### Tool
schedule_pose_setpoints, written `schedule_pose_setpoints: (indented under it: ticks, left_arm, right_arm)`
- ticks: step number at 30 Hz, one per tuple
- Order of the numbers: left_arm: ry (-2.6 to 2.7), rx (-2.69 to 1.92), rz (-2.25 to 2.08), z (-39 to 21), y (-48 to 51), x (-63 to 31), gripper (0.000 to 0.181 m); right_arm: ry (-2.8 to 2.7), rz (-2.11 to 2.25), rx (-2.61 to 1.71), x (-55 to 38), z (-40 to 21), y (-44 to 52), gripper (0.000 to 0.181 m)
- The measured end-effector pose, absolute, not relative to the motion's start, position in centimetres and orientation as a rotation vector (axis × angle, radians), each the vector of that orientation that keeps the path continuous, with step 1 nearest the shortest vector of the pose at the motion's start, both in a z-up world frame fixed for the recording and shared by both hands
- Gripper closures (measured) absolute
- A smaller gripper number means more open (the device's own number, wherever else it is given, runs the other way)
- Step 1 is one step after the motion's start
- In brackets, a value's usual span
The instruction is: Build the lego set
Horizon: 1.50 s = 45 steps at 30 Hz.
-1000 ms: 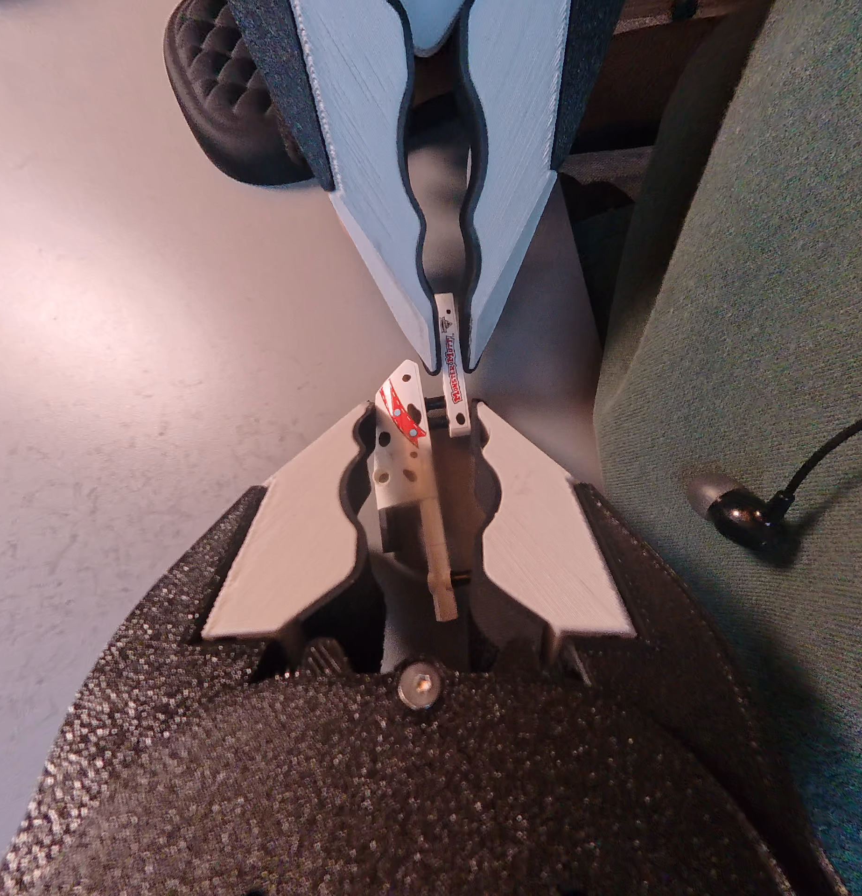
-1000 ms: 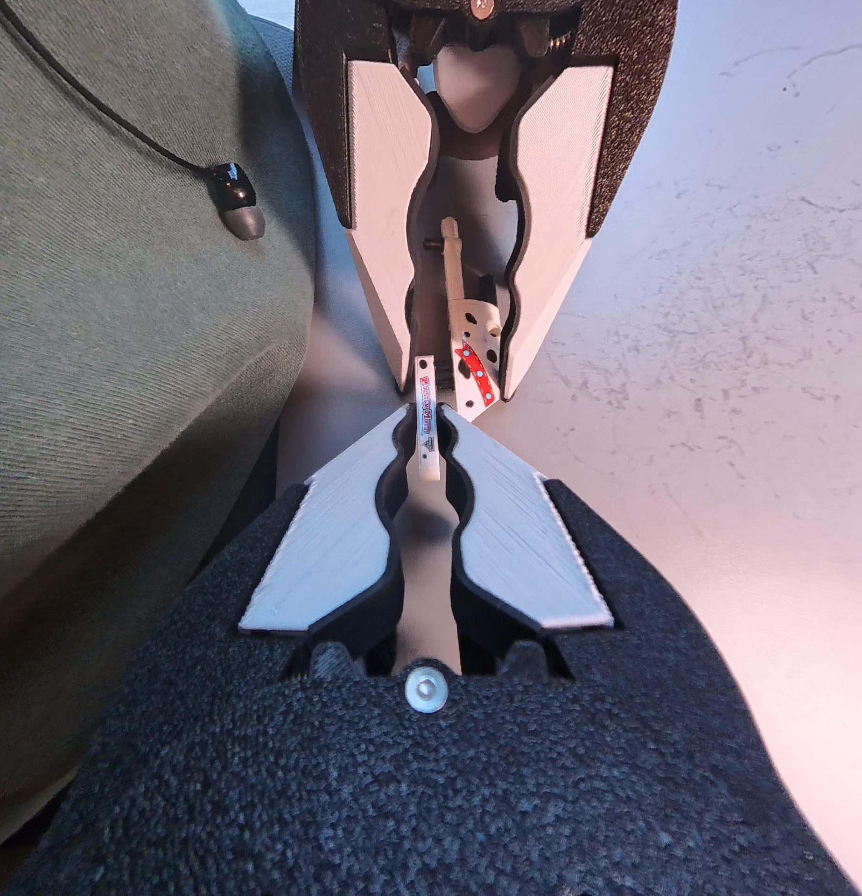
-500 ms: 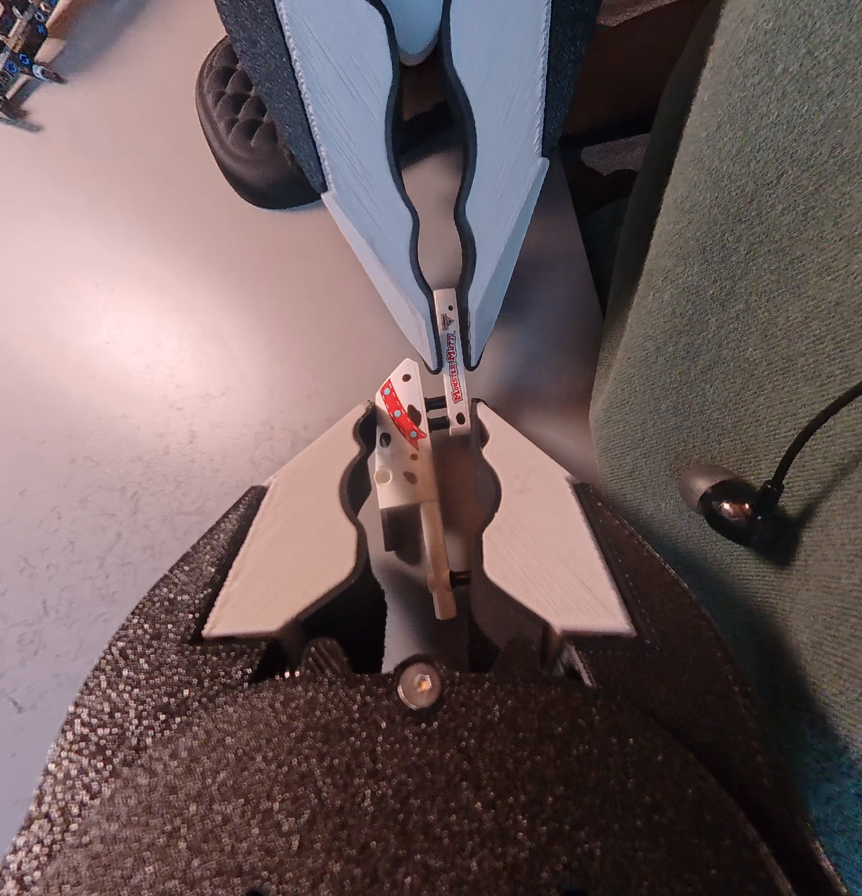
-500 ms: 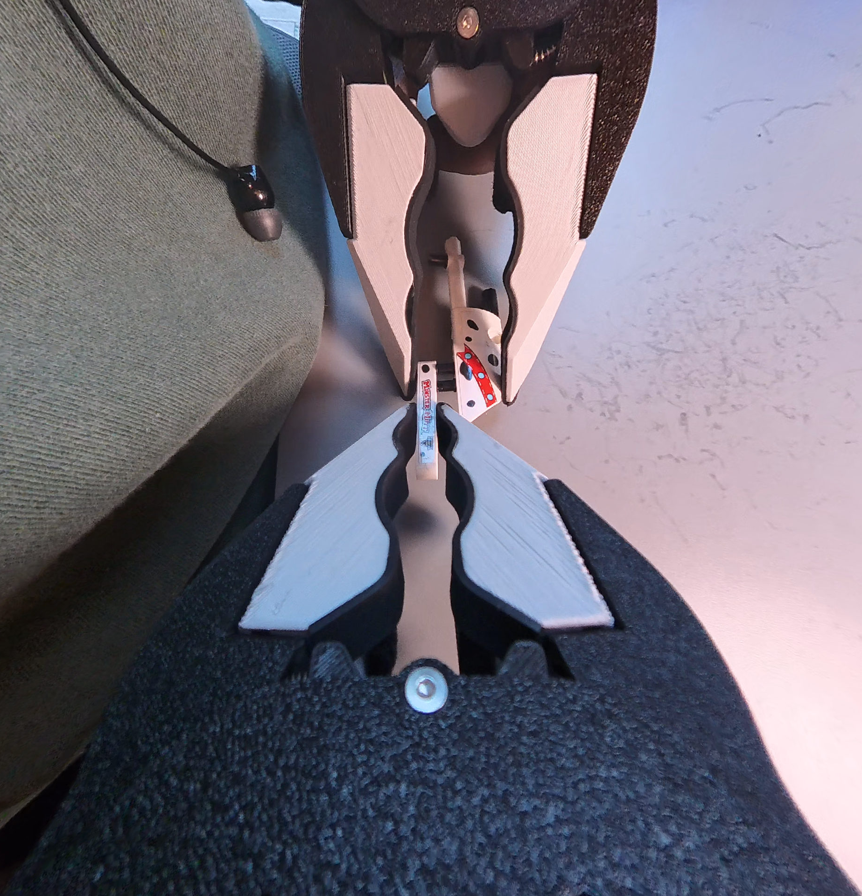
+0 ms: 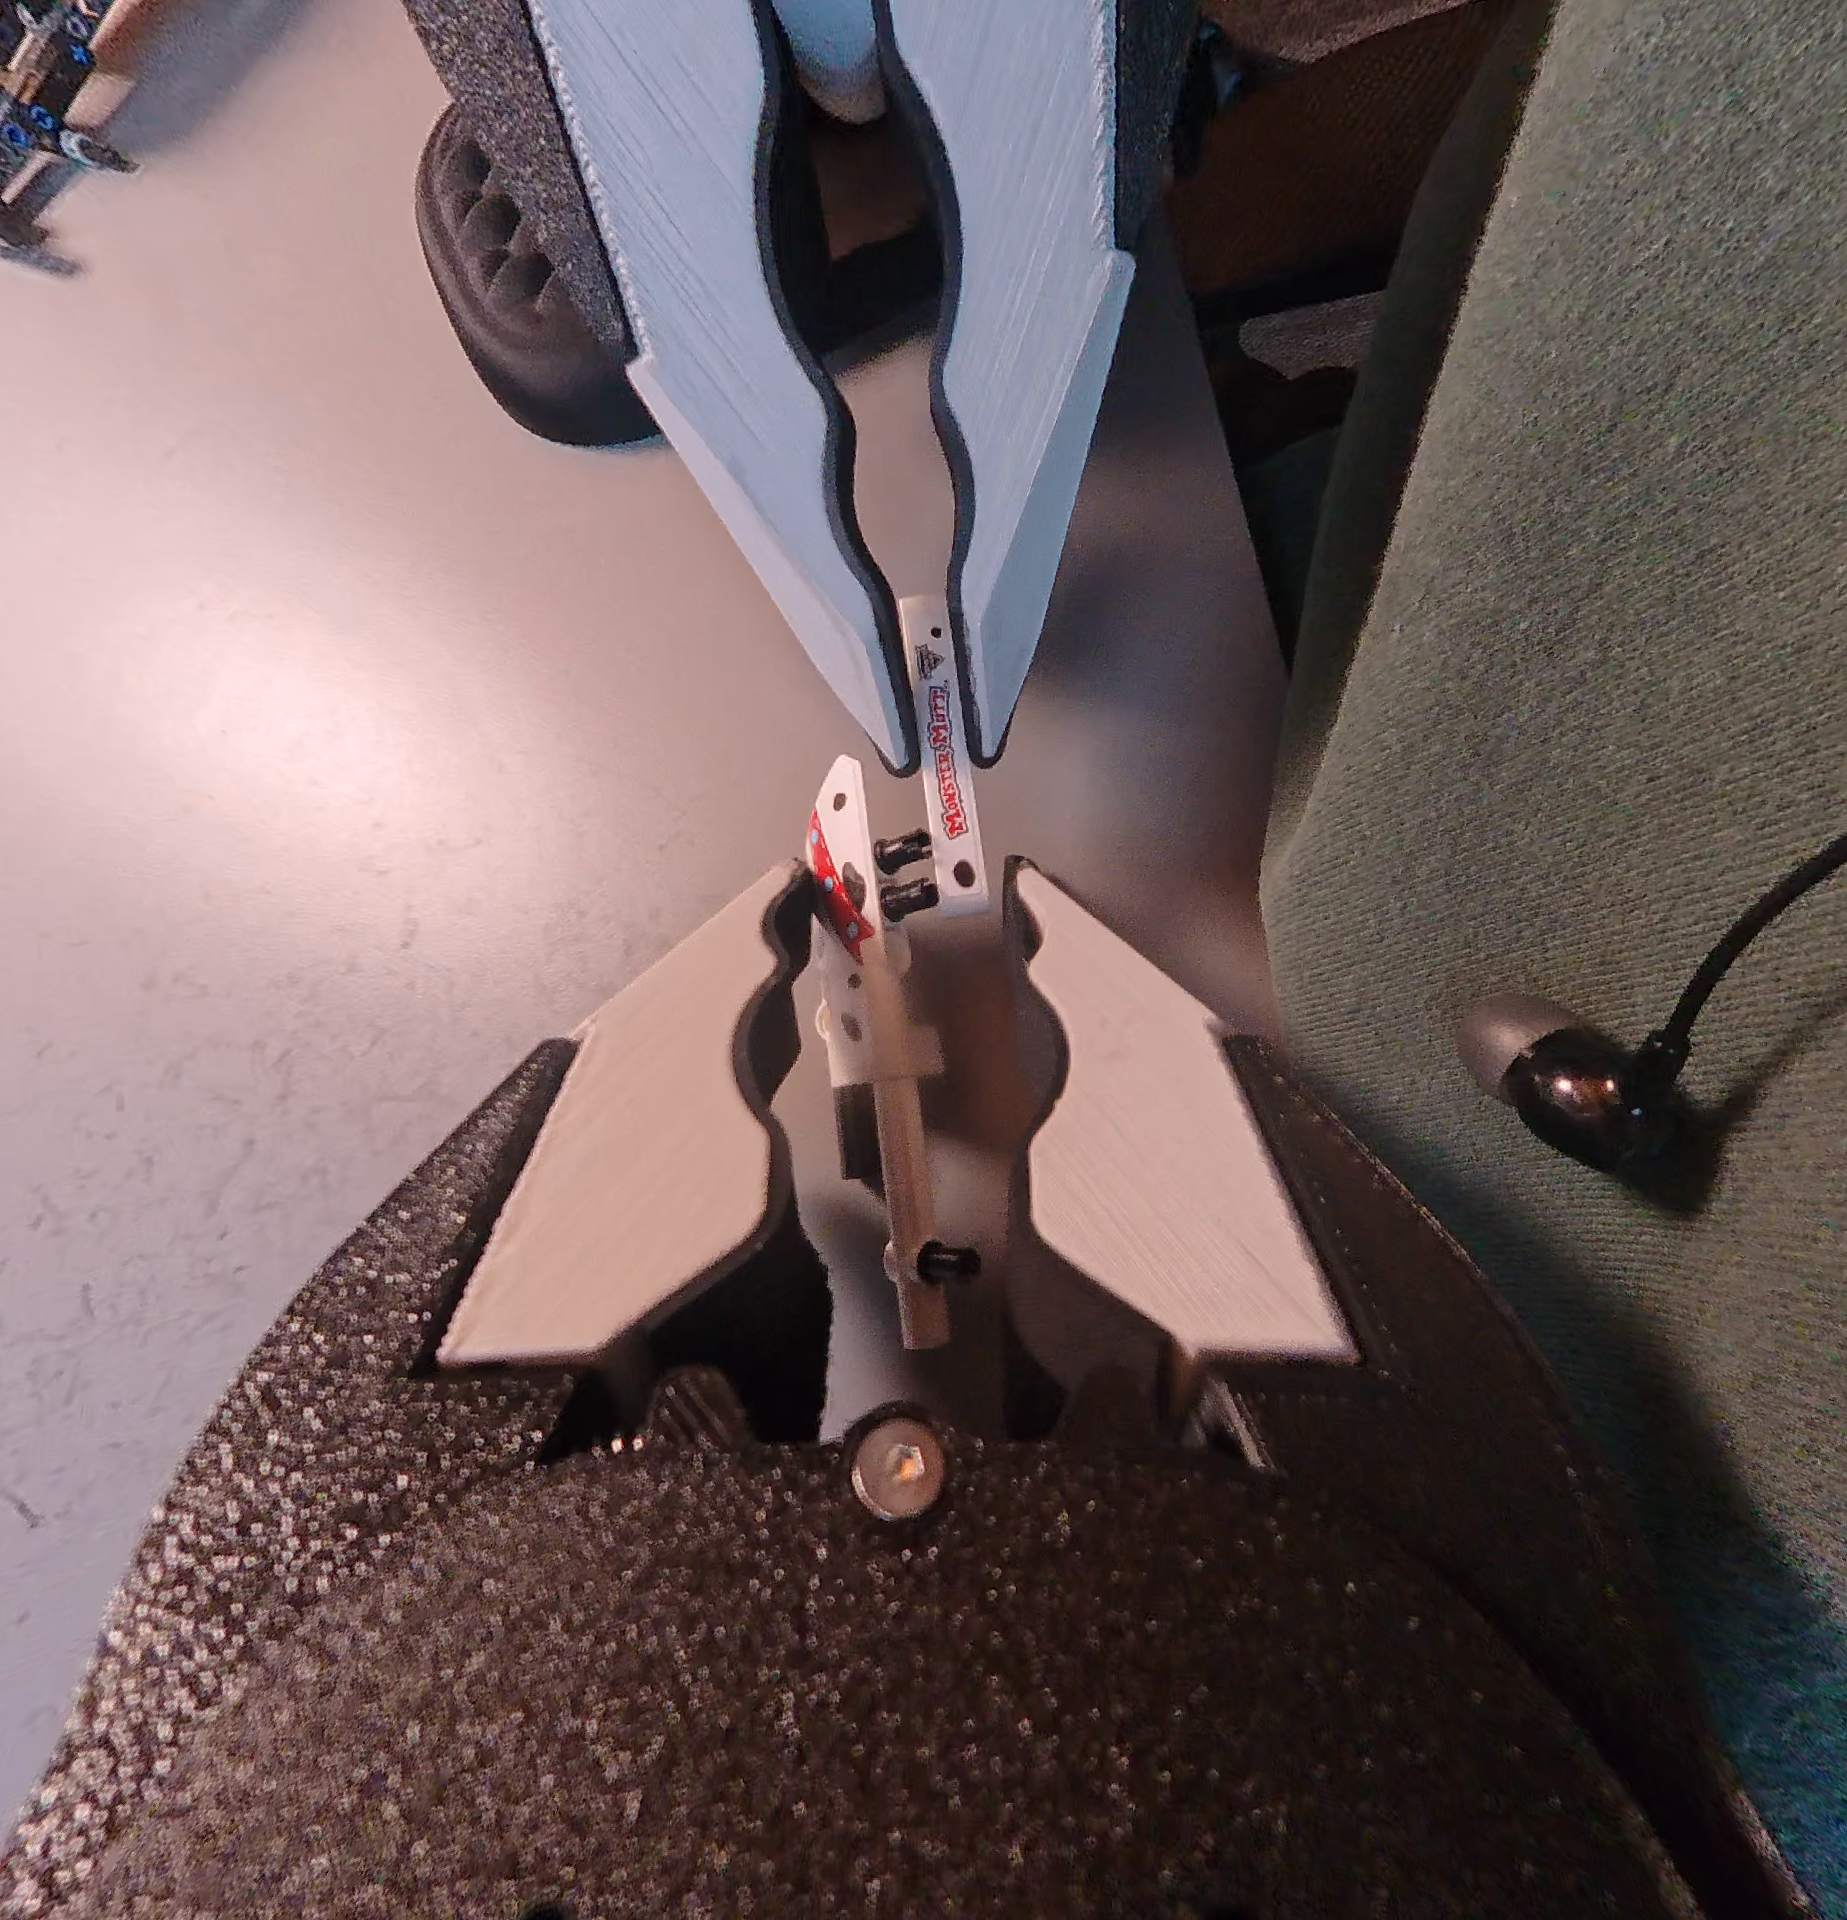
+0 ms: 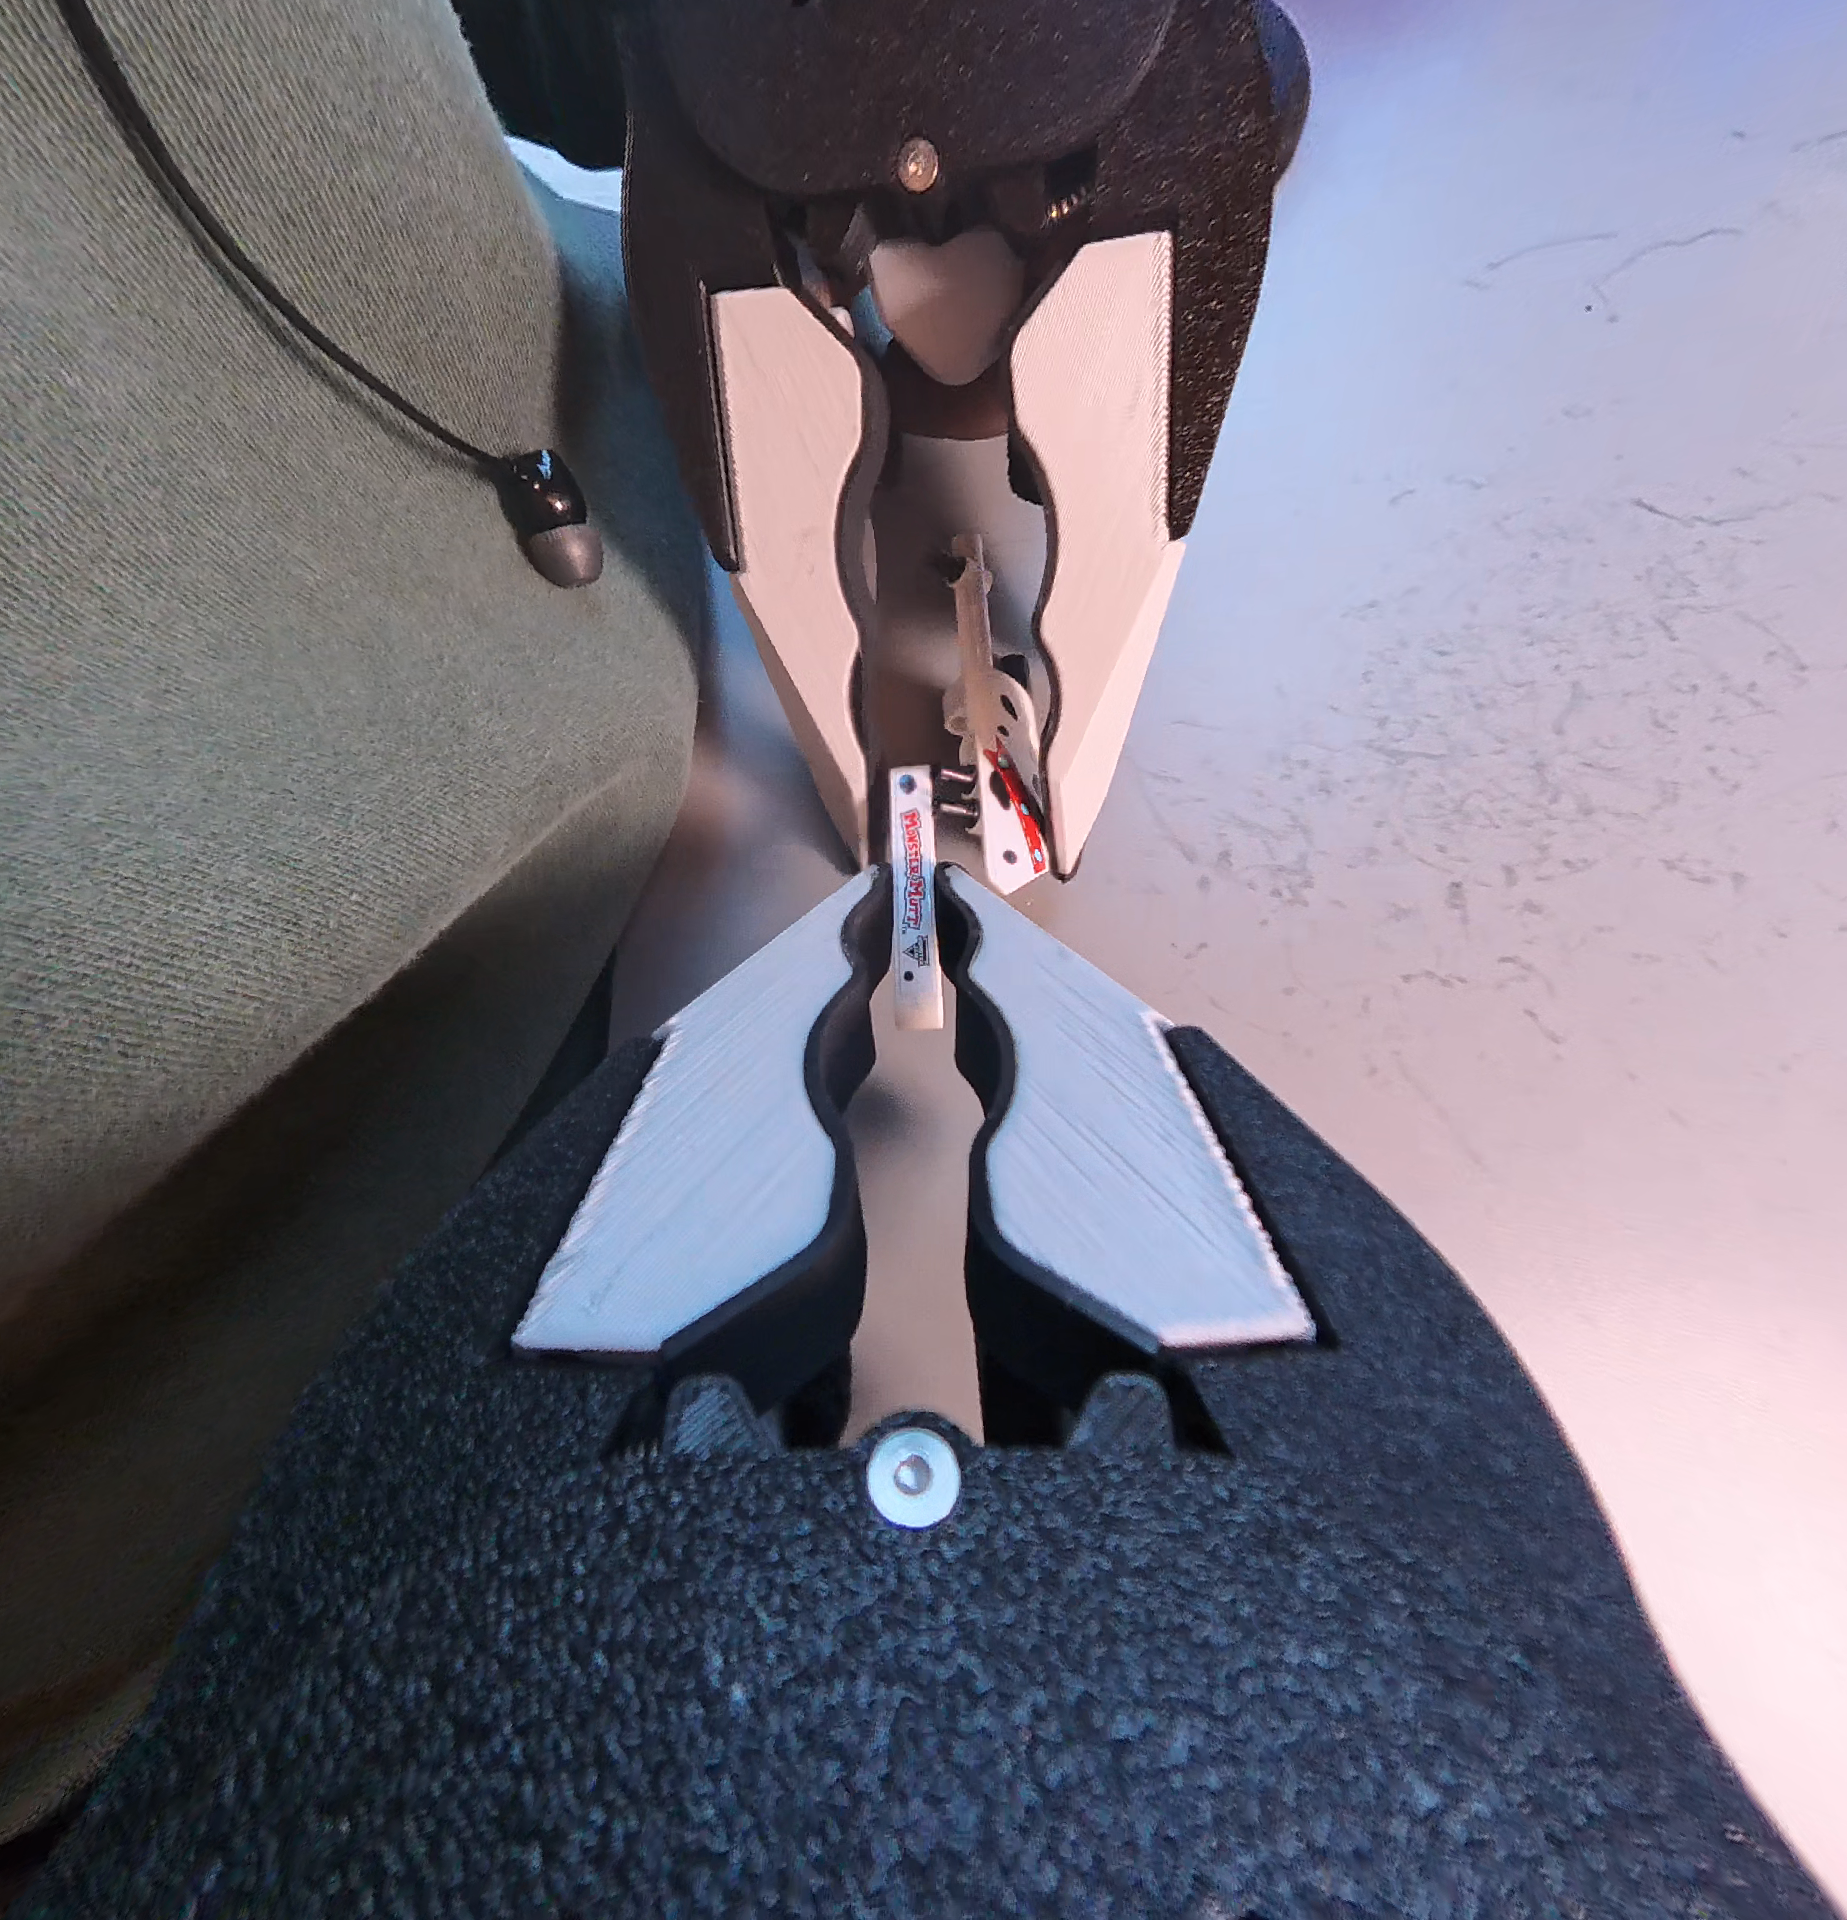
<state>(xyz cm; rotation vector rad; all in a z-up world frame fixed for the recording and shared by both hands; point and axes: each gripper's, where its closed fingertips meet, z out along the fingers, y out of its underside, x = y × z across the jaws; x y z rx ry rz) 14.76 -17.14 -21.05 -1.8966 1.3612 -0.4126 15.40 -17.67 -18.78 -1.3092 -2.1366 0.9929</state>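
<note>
While the two tools are meeting nose to nose above the pale grey speckled tabletop (image 5: 275, 727), I am keeping my right gripper (image 6: 914, 904) clamped on a thin white lego strip with red lettering (image 6: 916, 914), its tips pinching the strip's middle so that both ends are sticking out. My left gripper (image 5: 903, 883) is standing with its jaws apart, and the white lego panel with a red dotted band and black spots (image 5: 846, 914), mounted on a beige axle (image 5: 903, 1174), is sitting in the gap, leaning against the left-hand finger; I cannot tell how firmly it is being gripped. Two short black pins (image 5: 898, 873) are jutting from the panel toward the strip's lower end, and their tips are lying just beside it, though I cannot tell whether they are touching. A person's grey-green cloth garment (image 5: 1625, 623) is filling the near edge of the table, with a black earbud on a thin cord (image 5: 1553, 1081) resting on it. A black ribbed tyre (image 5: 514, 281) is lying on the tabletop behind the right gripper, and a blurred dark lego assembly (image 5: 15, 135) is standing toward the far left corner.
</note>
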Motion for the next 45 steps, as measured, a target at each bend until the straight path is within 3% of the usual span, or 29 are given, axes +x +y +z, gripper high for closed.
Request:
schedule_pose_setpoints:
  ticks: [6, 13, 19, 22, 26, 31, 34, 41, 45]
  left_arm:
    - [1.337, -1.899, -0.425, -20.8, -17.0, 14.7, 0.148]
    - [1.242, -1.954, -0.558, -20.0, -17.2, 13.9, 0.127]
    - [1.078, -2.093, -0.632, -18.9, -18.1, 11.7, 0.129]
    - [1.127, -2.175, -0.504, -20.3, -18.2, 11.3, 0.136]
    - [1.135, -2.241, -0.351, -21.2, -17.9, 10.5, 0.158]
    - [1.034, -2.263, -0.304, -21.3, -17.0, 9.7, 0.158]
    - [0.899, -2.259, -0.407, -19.9, -16.2, 9.1, 0.143]
    - [0.497, -2.049, -0.839, -12.7, -10.3, 5.0, 0.135]
    - [0.674, -1.989, -0.922, -11.8, -9.4, 6.7, 0.159]
  right_arm:
    - [-2.133, 1.017, -1.33, 15.4, -18.7, -17.6, 0.174]
    - [-2.262, 0.981, -1.363, 16.3, -19.9, -18.2, 0.174]
    - [-2.225, 0.836, -1.366, 17.4, -19.5, -14.5, 0.174]
    - [-2.26, 0.745, -1.283, 16.9, -19.7, -12.9, 0.174]
    - [-2.239, 0.691, -1.173, 14.9, -18.8, -9.9, 0.174]
    - [-2.147, 0.427, -0.884, 9.3, -18.0, -5.5, 0.174]
    - [-2.136, 0.293, -0.714, 7.4, -18.8, -4.6, 0.174]
    - [-1.881, 0.22, -0.362, 6.1, -13.8, -7.4, 0.174]
    - [-1.808, 0.213, -0.294, 5.9, -11.6, -8.4, 0.174]
